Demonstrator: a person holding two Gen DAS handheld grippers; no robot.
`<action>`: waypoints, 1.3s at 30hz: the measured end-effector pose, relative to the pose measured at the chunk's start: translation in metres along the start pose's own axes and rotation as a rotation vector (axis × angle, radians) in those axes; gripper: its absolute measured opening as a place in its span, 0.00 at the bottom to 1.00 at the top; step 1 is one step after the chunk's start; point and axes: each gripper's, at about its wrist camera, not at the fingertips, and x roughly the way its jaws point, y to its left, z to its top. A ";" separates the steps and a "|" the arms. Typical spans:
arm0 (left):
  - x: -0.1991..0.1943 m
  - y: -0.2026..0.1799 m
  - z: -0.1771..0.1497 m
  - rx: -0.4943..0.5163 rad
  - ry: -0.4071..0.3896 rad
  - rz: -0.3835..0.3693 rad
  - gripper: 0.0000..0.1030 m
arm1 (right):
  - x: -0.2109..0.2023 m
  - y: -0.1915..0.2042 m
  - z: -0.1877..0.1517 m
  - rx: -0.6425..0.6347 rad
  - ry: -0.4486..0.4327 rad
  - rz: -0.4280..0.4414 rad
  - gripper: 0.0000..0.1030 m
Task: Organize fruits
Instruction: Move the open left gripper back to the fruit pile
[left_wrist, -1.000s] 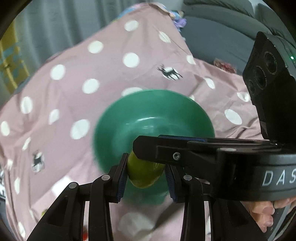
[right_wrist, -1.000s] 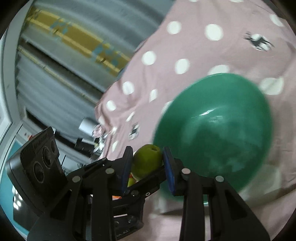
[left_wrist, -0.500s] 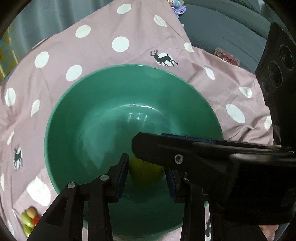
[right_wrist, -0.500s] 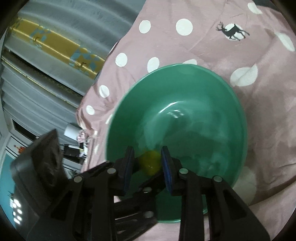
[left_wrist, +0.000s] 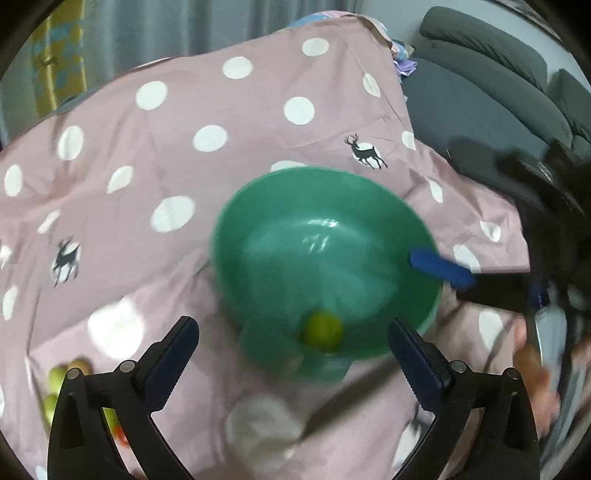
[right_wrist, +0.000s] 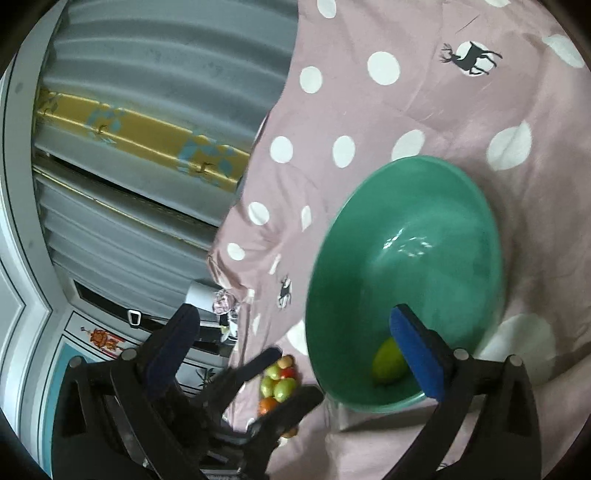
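Observation:
A green bowl (left_wrist: 295, 240) stands on the pink dotted cloth, and one yellow-green fruit (left_wrist: 321, 328) lies loose at its near inner wall. My left gripper (left_wrist: 290, 328) is opening, its fingers spread wide on either side of the bowl's near rim, with nothing pressed between the pads. The right wrist view shows the same bowl (right_wrist: 424, 206) and fruit (right_wrist: 388, 363). My right gripper (right_wrist: 291, 314) is opening too, with one blue pad (right_wrist: 413, 347) inside the bowl beside the fruit and not on it. That pad (left_wrist: 439, 267) shows over the bowl's right rim in the left wrist view.
A small pile of green and red fruits (right_wrist: 279, 380) lies on the cloth left of the bowl, partly behind my left gripper's fingers (right_wrist: 258, 365). It shows again as a fruit pile (left_wrist: 59, 384) in the left view. A grey sofa (left_wrist: 480, 92) stands behind, and curtains (right_wrist: 147, 74) hang at the left.
Both grippers went from shut on a green fruit to wide open. The fruit now lies free in the bowl. The left gripper drew back, so the bowl looks smaller.

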 end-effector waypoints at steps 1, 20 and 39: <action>-0.009 0.007 -0.009 -0.022 -0.001 -0.010 0.99 | 0.002 0.003 -0.003 -0.005 0.005 -0.010 1.00; -0.081 0.187 -0.121 -0.416 -0.084 0.123 0.99 | 0.142 0.091 -0.104 -0.336 0.422 0.009 1.00; -0.020 0.137 -0.112 -0.117 0.043 0.076 0.91 | 0.219 0.051 -0.123 -0.235 0.587 -0.117 0.74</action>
